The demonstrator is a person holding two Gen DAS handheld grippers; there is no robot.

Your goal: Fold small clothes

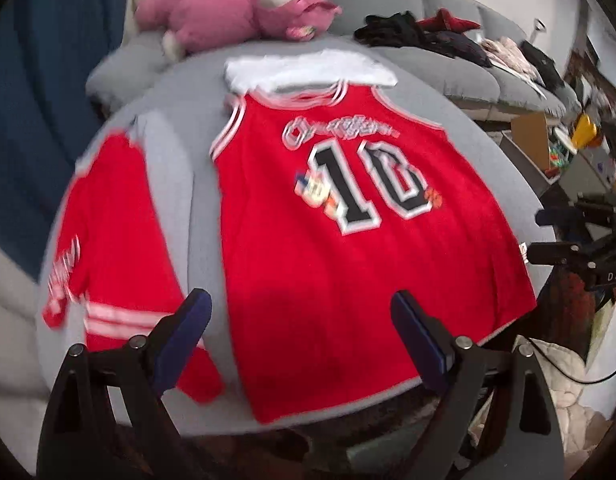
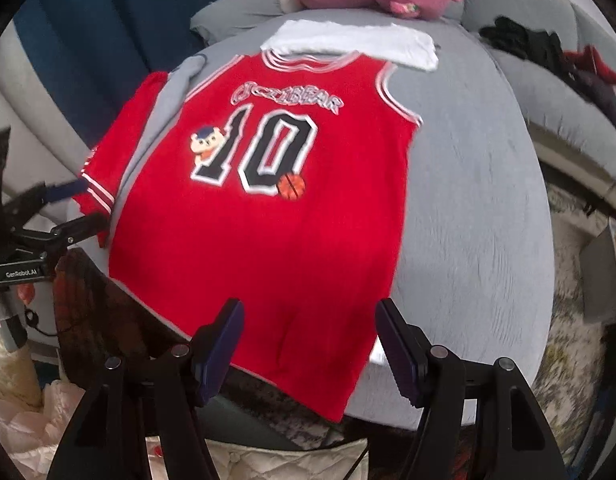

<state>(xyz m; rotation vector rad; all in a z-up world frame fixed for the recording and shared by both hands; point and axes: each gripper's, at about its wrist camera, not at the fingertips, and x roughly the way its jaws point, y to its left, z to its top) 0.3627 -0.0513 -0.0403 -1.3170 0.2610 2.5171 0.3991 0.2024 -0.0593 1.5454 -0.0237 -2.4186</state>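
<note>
— The left hand-held gripper (image 1: 300,344) hangs with its jaws spread wide and nothing between them, and the right hand-held gripper (image 2: 308,348) is the same — both empty, both just short of the near hem.

— So where's the thing they're meant to fold?

— Straight ahead of both: a red jersey (image 2: 268,200) with a big "10", spread flat, front up, on a round grey ottoman (image 2: 487,220). Its hem lies closest to the fingertips and the neck points away from them. Off to the left gripper's left lies a pair of red shorts (image 1: 120,248), apart from the jersey. Beyond the collar there's a folded white cloth (image 2: 355,40), and past that a pink plush toy (image 1: 236,8) on the sofa.

— Then no fold yet?

— None that I can see; I'd say the jersey is laid out and they're about to take hold. Next, I reckon, each gripper has to drop to the cloth and pinch an edge — a hem corner or a side — cleanly, catching only the jersey and not the ottoman's cover.
</note>
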